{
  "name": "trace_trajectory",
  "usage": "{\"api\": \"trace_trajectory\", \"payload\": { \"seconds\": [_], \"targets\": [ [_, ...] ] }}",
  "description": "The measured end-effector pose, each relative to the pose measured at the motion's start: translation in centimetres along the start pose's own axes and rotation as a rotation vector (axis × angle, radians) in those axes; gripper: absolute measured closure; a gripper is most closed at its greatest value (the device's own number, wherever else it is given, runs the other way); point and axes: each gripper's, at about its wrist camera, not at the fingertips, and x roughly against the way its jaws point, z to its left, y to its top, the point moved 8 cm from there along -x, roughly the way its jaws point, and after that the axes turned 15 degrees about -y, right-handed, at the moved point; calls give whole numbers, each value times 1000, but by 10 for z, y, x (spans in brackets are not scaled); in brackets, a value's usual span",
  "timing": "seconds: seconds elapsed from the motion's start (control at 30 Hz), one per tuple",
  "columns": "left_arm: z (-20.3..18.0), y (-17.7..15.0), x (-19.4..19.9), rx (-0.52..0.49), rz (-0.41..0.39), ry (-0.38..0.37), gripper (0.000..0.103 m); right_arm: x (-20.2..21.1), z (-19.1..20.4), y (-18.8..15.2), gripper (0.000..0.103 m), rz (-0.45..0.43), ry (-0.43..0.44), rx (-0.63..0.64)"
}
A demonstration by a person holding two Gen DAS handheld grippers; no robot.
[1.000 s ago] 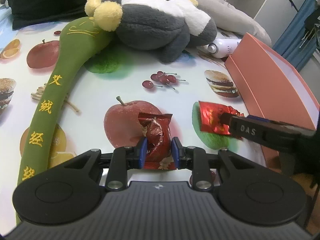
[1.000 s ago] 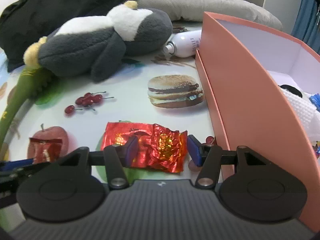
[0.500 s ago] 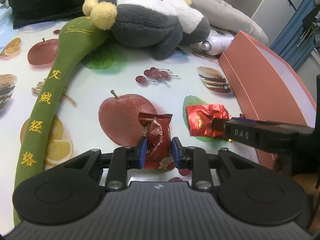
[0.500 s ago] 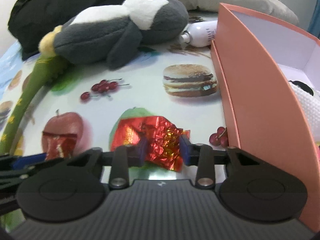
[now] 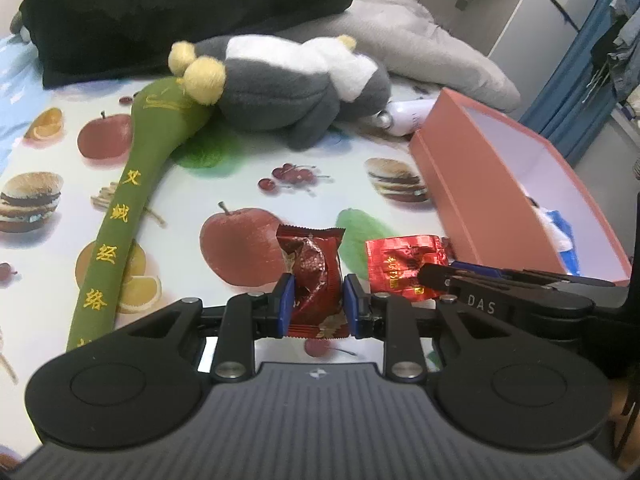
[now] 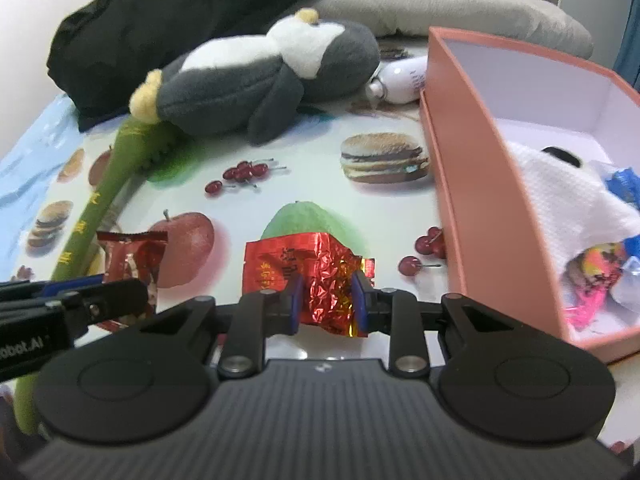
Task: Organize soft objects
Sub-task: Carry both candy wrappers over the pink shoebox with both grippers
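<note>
1. Dark red foil: a crinkled snack packet point(image 5: 316, 276) is pinched between the blue pads point(image 5: 286, 304) of the left gripper point(image 5: 316, 306), fingers closed tight on both its sides. It is held above the fruit-print tablecloth point(image 5: 248, 184), over a printed apple.
2. Bright red foil with gold lettering: a second packet point(image 6: 308, 276) is clamped in the right gripper point(image 6: 326, 300), pads pressed into its crumpled right half; its left half sticks out free. In the left wrist view the same packet point(image 5: 404, 268) shows just right of the dark one, apart from it.
3. Pink box point(image 6: 480, 184), open top, white inside, stands just right of both packets. Inside: a white textured cloth or plush point(image 6: 560, 200), blue wrappers and a pink-and-yellow item; details too crowded to sort.
4. Grey-and-white penguin plush point(image 5: 288, 84) lies on its side at the far part of the cloth, yellow feet toward the left.
5. Long green plush stick point(image 5: 128, 196) with yellow embroidered characters runs from the penguin's feet, which it touches, down the left side toward the camera.
6. White bottle point(image 6: 400, 78) lies between the penguin and the box's far corner.
7. Behind: black fabric bundle point(image 5: 172, 12) and a grey cushion point(image 5: 420, 48).
</note>
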Motion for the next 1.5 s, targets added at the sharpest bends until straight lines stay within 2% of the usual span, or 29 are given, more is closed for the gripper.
{"api": "trace_trajectory", "payload": {
  "seconds": [0.23,0.53,0.9,1.17,1.33,1.5],
  "targets": [
    [-33,1,30,-35,-20,-20,72,49,-21,4,74,-65,11,-27],
    [-83,9,63,-109,-46,-86,72,117,-50,11,74,-150,17,-87],
    [-153,3,71,-181,-55,-194,72,181,-102,7,74,-229,-31,-154],
    [-196,-7,67,-222,-36,-275,72,203,-150,-13,74,-230,-97,-225],
    [-215,-4,54,-235,-19,-297,72,199,-168,-18,74,-216,-119,-242],
    [-231,11,28,-252,-5,-308,72,186,-186,-10,74,-204,-121,-276]
  ]
}}
